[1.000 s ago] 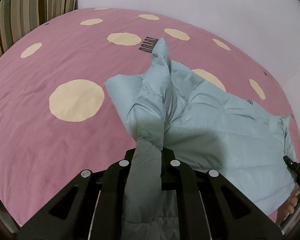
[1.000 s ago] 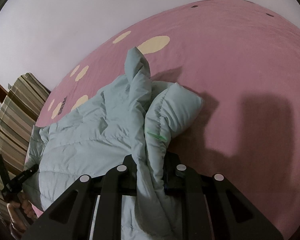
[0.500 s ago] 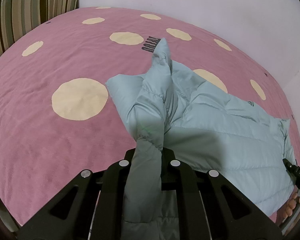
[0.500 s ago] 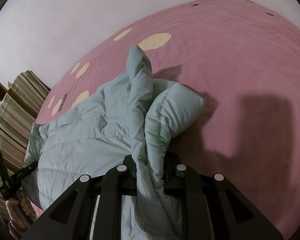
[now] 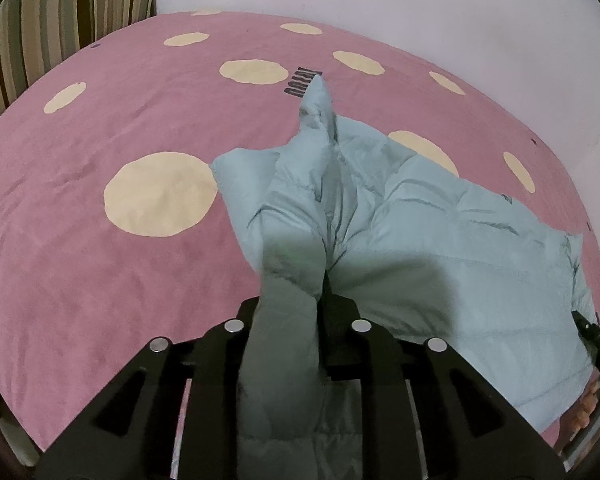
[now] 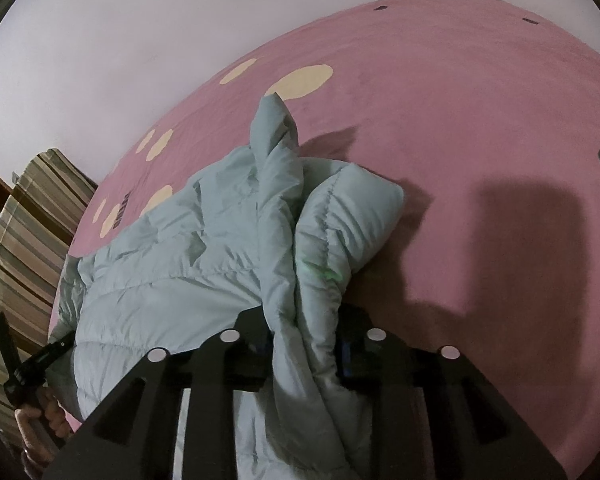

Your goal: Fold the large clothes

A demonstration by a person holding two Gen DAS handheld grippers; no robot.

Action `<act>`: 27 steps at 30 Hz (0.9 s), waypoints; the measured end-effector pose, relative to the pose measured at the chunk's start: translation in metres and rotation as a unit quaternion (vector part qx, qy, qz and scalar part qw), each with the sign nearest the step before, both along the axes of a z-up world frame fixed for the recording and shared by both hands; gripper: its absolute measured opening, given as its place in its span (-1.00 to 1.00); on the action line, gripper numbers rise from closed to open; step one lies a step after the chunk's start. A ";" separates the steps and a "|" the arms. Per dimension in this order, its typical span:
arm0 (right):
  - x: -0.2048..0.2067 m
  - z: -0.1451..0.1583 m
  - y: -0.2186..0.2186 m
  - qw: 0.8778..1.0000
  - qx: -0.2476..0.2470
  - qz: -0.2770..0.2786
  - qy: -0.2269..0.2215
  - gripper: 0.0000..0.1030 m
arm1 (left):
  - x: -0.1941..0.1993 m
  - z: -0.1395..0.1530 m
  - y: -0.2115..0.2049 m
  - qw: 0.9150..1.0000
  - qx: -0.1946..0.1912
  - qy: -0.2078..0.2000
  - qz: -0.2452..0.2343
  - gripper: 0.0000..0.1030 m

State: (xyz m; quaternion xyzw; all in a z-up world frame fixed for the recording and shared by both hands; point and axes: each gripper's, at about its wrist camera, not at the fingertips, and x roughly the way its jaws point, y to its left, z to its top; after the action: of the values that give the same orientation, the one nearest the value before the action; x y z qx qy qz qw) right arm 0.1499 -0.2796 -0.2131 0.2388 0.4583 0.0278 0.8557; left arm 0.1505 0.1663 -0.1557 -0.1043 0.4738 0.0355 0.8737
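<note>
A pale blue-green quilted puffer jacket (image 5: pixel 440 240) lies spread on a pink bed cover (image 5: pixel 100 280) with cream dots. My left gripper (image 5: pixel 290 320) is shut on a bunched edge of the jacket, which rises between its jaws. My right gripper (image 6: pixel 306 340) is shut on another bunched edge of the same jacket (image 6: pixel 172 264). One stuffed end sticks up as a point in both views. The other gripper and its hand show at the edge of each view, the right gripper in the left wrist view (image 5: pixel 596 340), the left gripper in the right wrist view (image 6: pixel 32 364).
A striped pillow (image 5: pixel 40 20) lies at the head of the bed, also seen in the right wrist view (image 6: pixel 24 240). A plain white wall (image 5: pixel 380 0) runs along the far side. The pink cover (image 6: pixel 500 160) stretches beyond the jacket.
Both grippers keep their hold. The jacket has shifted only slightly; the far side has drawn a little flatter across the bed.
</note>
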 end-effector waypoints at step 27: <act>-0.035 0.063 0.050 0.996 -0.073 0.017 -0.056 -0.09 | -0.022 0.033 0.018 1.000 -0.007 -0.012 0.013 0.32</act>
State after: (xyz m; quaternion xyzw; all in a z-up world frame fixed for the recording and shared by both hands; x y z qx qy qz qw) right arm 0.1148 -0.2297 -0.1501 0.1662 0.4145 0.0221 0.8945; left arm 0.1283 0.1843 -0.1229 -0.1168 0.4617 0.0423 0.8783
